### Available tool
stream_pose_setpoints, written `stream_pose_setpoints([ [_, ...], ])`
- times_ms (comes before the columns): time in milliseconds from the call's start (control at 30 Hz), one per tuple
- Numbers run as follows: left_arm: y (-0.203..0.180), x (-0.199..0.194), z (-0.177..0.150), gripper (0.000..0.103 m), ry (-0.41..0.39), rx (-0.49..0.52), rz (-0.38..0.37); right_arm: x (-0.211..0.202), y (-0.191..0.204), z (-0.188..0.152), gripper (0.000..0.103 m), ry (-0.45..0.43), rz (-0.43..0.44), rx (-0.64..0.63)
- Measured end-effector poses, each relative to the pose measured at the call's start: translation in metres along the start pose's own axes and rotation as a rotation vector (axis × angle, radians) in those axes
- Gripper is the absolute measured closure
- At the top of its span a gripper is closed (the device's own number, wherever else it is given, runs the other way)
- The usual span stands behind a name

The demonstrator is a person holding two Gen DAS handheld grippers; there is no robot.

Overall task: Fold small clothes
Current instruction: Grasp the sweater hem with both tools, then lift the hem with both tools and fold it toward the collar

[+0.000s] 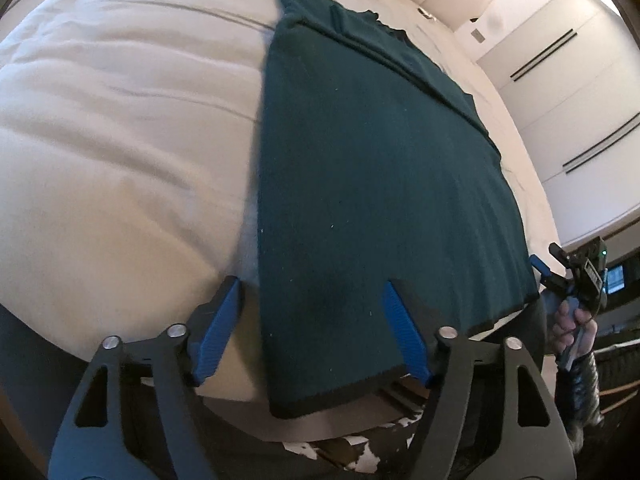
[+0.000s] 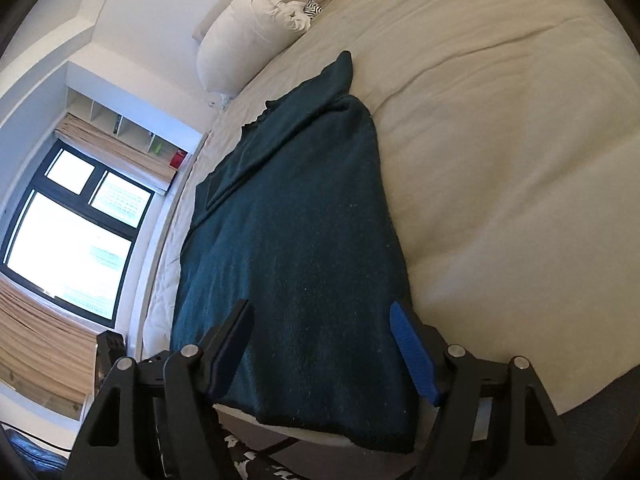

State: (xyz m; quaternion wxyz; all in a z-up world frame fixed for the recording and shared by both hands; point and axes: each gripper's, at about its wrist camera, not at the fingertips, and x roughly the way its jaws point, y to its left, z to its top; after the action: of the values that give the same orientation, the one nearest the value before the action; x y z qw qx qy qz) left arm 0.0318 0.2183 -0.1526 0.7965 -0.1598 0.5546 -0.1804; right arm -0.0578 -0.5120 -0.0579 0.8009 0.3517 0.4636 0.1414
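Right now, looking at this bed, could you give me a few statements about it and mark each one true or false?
1. The dark green knitted garment lies spread on the cream bed cover. True.
2. The left gripper is clamped shut on the garment. False: its jaws stand open, and only its right finger is over the hem.
3. The right gripper is open above the garment's near edge. True.
4. The white pillow sits on top of the garment. False: it lies apart, at the head of the bed.
5. The garment's near hem hangs a little past the bed's edge. True.
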Motion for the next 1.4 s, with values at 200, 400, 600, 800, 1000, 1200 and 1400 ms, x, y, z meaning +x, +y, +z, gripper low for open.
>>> stream_pose_setpoints([
  [200,0.016,0.0,-0.001,0.064,0.037,-0.071,-0.047,-0.001,-0.002,-0.003,0.032,0.031,0.001,0.003],
  [400,0.019,0.004,0.001,0.07,0.087,-0.071,-0.082,-0.008,-0.01,-0.004,0.033,0.069,-0.025,0.021],
  [600,0.015,0.005,0.0,0.07,0.115,-0.055,-0.11,-0.009,-0.016,-0.006,0.04,0.116,-0.069,0.024],
  [800,0.011,0.016,0.004,0.09,0.104,-0.077,-0.105,-0.001,-0.019,-0.006,0.045,0.192,-0.086,0.045],
  [1000,0.011,0.018,0.001,0.096,0.097,-0.071,-0.118,-0.007,-0.026,-0.006,0.054,0.214,-0.077,0.101],
  [1200,0.012,0.019,0.001,0.097,0.097,-0.067,-0.13,0.004,-0.031,-0.012,0.058,0.266,0.009,0.126],
  [1400,0.012,0.014,0.0,0.098,0.092,-0.069,-0.161,0.003,-0.025,-0.013,0.09,0.282,0.003,0.1],
])
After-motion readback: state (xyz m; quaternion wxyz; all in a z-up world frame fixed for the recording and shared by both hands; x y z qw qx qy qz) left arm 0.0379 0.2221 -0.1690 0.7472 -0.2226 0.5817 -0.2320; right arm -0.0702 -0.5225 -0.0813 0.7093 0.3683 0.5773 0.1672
